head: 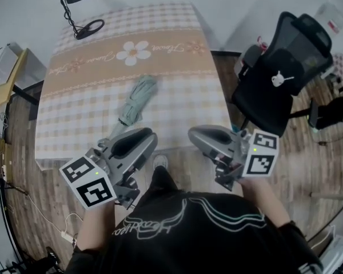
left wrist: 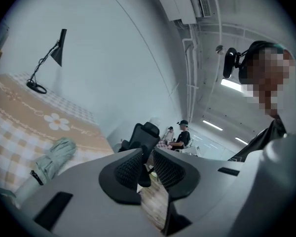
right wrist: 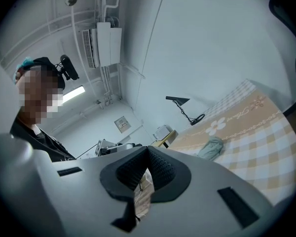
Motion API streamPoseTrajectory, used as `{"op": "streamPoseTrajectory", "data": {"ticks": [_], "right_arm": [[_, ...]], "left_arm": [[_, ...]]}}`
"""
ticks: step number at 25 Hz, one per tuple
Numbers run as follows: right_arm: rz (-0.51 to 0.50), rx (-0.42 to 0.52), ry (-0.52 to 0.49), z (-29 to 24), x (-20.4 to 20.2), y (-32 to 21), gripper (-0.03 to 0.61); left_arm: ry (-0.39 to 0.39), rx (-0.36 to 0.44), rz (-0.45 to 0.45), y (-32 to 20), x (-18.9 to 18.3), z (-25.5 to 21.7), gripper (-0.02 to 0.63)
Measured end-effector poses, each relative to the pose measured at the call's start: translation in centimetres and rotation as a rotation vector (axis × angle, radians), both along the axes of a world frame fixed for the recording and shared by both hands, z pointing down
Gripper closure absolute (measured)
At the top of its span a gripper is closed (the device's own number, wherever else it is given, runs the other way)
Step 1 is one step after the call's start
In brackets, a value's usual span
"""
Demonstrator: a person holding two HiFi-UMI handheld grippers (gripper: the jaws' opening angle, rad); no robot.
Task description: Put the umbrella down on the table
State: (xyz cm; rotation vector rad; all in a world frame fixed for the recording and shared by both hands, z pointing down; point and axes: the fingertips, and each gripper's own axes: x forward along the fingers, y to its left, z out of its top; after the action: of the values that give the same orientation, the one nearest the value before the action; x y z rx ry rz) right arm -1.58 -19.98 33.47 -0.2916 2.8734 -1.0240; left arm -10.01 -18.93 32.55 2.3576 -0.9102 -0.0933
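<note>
- Here, the folded pale green umbrella [head: 137, 100] lies flat on the table [head: 183, 104], near the middle of the head view, just below the printed white flower [head: 133, 52].
- Nothing touches the umbrella; both grippers are well apart from it, low in the frame, off the table's near edge.
- The left gripper [head: 138, 141] sits lower left. In the left gripper view its jaws stand a narrow way apart with nothing between them; the black chair [left wrist: 144, 135] shows through the gap.
- The right gripper [head: 208, 137] sits lower right. In the right gripper view its pads [right wrist: 160, 167] meet at the tips and hold nothing.
- A black desk lamp [head: 74, 4] stands at the table's far corner, upper left.
- The chair stands right of the table, upper right of the head view.
</note>
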Motion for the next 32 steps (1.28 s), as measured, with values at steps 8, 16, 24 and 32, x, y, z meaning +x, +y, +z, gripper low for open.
{"op": "streamPoseTrajectory", "data": {"ticks": [8,16,24,32], "right_arm": [[-0.033,0.086,-0.034,-4.0,2.0,5.6,0.566],[-0.032,0.094,-0.045,-4.4,3.7,9.2,0.566],[0.005,0.112,-0.035,-4.1,4.9,10.3,0.567],[-0.012,0.134,-0.034,-4.1,4.7,11.4,0.568]], "left_arm": [[-0.035,0.156,0.107,6.7,4.9,-4.4,0.617],[-0.039,0.169,0.093,9.3,7.1,-4.2,0.617],[-0.074,0.157,0.063,10.2,7.6,-3.4,0.617],[-0.078,0.158,0.056,11.1,8.0,-3.5,0.617]]}}
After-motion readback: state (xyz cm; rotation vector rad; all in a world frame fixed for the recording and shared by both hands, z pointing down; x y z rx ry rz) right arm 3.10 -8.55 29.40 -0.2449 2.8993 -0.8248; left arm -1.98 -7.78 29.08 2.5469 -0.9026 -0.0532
